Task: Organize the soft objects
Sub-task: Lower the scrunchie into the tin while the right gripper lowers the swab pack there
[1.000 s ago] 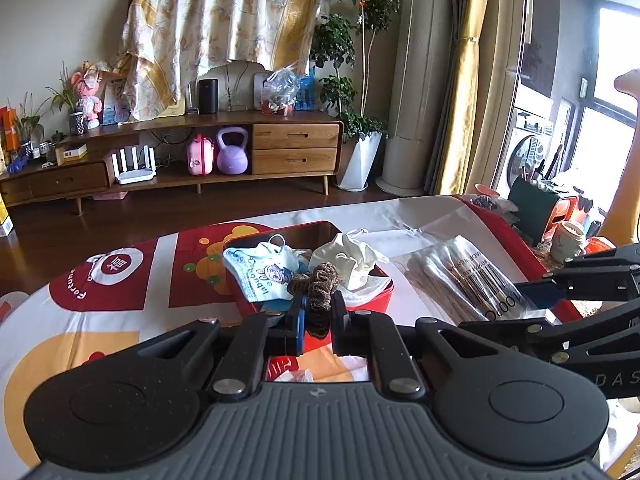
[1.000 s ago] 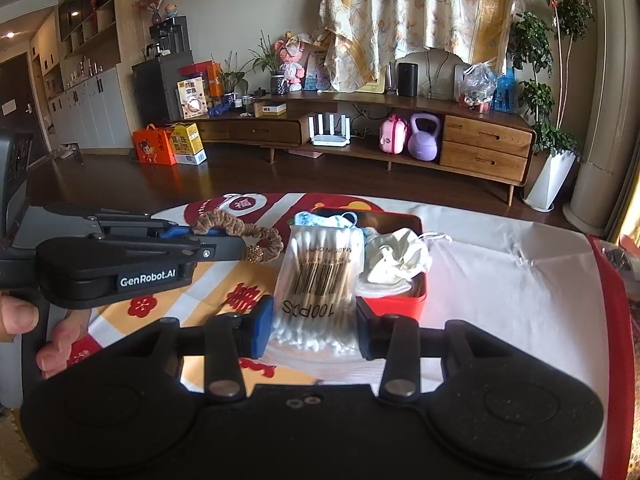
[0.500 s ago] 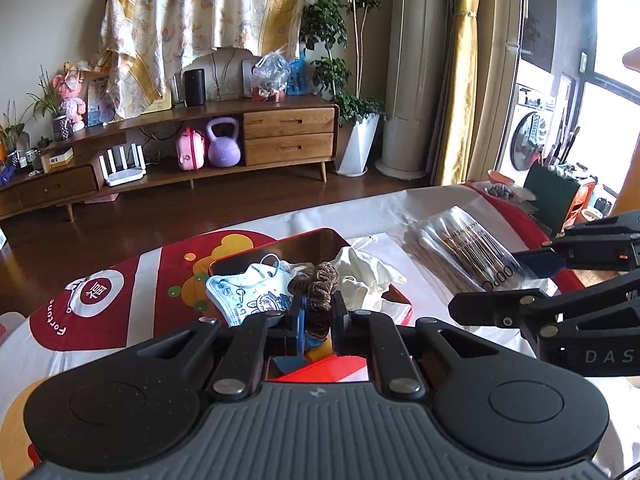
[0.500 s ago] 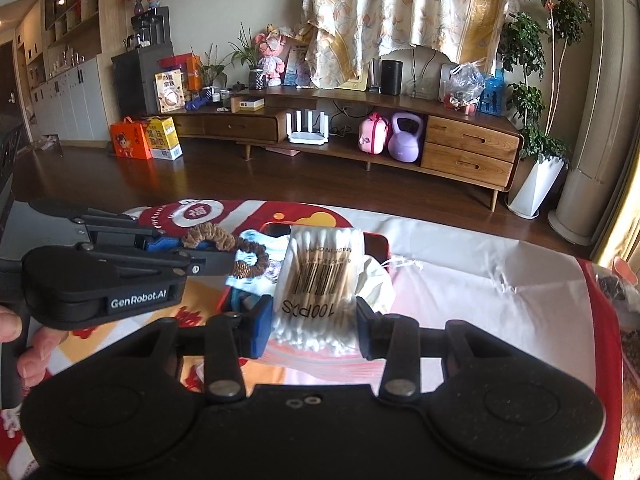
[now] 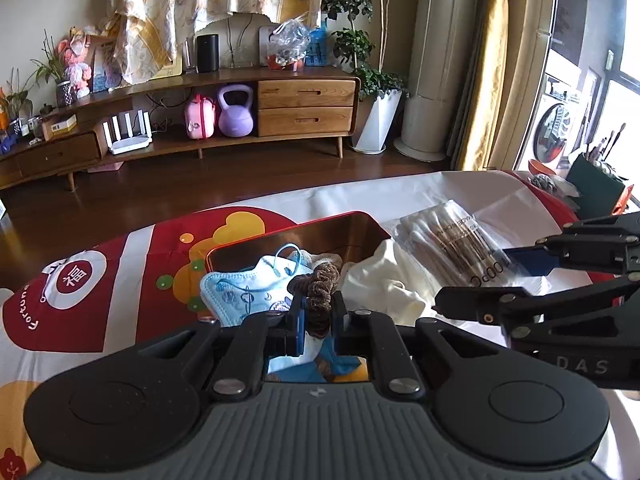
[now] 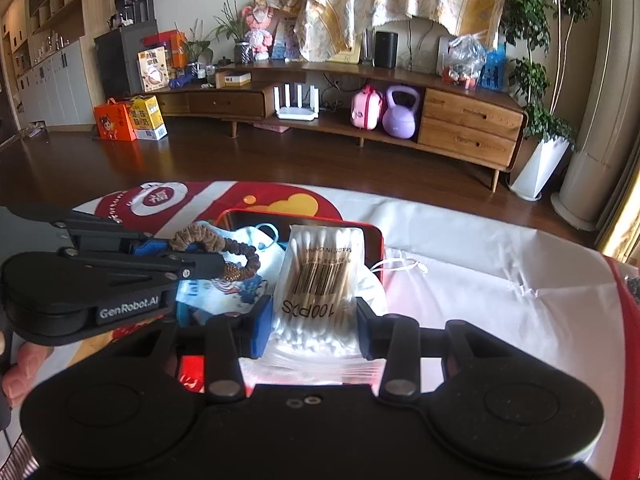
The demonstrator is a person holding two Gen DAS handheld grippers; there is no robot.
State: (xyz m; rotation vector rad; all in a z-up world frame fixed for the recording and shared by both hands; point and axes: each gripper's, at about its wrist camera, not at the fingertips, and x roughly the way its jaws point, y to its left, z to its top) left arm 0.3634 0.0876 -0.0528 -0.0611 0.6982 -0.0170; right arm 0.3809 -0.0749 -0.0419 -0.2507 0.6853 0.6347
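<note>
Both grippers have carried their loads forward over the last second, so the red tin that sat ahead of them now lies right beneath their tips. The left gripper (image 5: 319, 312) is clamped on a brown hair tie (image 5: 319, 288), whose loop sticks up between the blue pads and hangs over the tin's near half. In the right view that same tie (image 6: 216, 246) sits at about 10 o'clock from the right gripper (image 6: 311, 326). The right one pinches a clear bag of cotton swabs (image 6: 320, 276) by its sides, the bag's far end reaching toward 12 o'clock over the red tin (image 6: 378, 240).

Inside the tin, a blue printed face mask (image 5: 244, 288) fills the 9 o'clock side and a white cloth pouch (image 5: 384, 284) the 3 o'clock side. Its drawstring spills over the rim onto the white and red tablecloth (image 6: 480, 280).

The step in hand looks like the drop-off: both items are over the container but not yet let go. Next, each should be lowered until it rests on the pile and the fingers then spread. The swab bag is long, so it may need angling to lie within the rim rather than across it.
</note>
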